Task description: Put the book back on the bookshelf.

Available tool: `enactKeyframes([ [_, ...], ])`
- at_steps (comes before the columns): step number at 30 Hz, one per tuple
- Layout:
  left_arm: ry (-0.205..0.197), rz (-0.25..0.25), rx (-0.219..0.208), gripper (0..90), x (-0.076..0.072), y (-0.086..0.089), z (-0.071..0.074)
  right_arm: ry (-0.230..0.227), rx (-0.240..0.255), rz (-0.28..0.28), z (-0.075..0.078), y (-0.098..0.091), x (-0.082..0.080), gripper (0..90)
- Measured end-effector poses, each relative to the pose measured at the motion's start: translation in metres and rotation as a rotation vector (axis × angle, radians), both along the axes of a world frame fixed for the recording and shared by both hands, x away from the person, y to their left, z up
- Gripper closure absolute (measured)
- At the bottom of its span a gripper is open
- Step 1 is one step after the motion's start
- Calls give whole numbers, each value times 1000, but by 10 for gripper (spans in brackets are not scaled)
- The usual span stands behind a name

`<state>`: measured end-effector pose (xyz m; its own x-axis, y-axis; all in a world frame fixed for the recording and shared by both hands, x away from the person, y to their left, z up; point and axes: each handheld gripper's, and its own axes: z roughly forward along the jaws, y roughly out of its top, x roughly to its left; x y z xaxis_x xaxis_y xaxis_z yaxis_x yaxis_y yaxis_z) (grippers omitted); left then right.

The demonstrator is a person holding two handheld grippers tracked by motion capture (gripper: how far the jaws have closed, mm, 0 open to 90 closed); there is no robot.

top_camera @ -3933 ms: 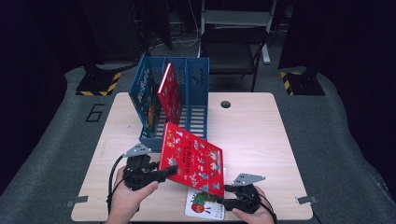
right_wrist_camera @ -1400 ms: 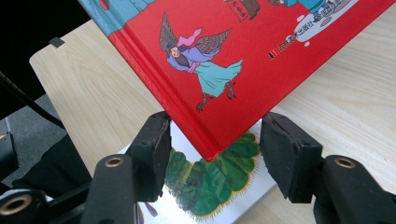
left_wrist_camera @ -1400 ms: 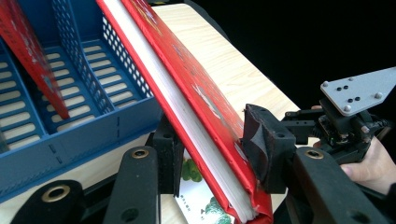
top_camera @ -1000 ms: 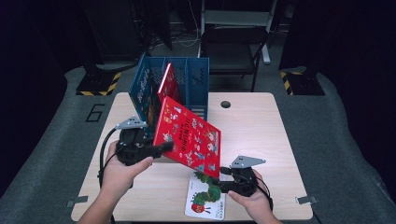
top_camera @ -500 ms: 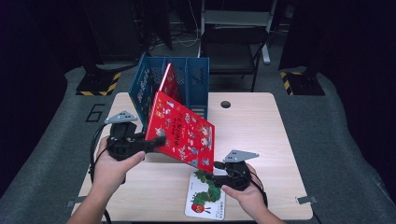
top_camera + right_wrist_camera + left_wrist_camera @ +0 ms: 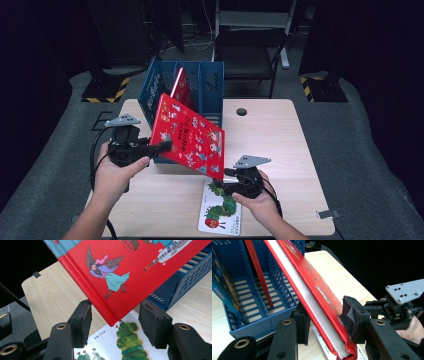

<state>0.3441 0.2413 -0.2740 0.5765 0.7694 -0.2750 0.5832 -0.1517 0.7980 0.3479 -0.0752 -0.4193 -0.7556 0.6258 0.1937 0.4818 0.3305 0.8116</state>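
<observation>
**Lifting red book toward blue rack**

Raising the red book [image 6: 187,135] higher than a second ago, now tilted just before the blue rack [image 6: 210,90]. Pinching its edge with left gripper [image 6: 162,146] fingers; right gripper [image 6: 227,182] fingers spread, touching nothing, leaving slotting to one hand.

We see red hardcover book [image 6: 317,297]: glossy laminated cover, white paper page block. Caterpillar picture book [image 6: 220,214]: glossy white card cover. Blue file rack [image 6: 262,305]: slotted matt plastic. Table [image 6: 280,145]: pale wood-grain top, smooth, low sheen. Left gripper [image 6: 324,322]: matt black plastic jaws, rough dark pads. Right gripper [image 6: 113,317]: same; we note grey metal plate on it.
</observation>
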Motion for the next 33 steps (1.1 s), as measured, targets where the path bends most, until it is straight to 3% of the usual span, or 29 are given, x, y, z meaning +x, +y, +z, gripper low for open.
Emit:
enactKeyframes([
  [6, 4, 13, -14, 591, 3, 4, 2, -14, -3, 6, 3, 4, 5, 438],
  [15, 9, 16, -1, 591, 7, 6, 9, -13, 3, 4, 7, 8, 9, 438],
  [26, -16, 24, 32, 595, 13, 5, 18, -20, 3, 5, 10, 15, 18, 439],
  [33, -6, 48, 23, 596, 19, 7, 21, -21, 18, 3, 10, 20, 25, 440],
])
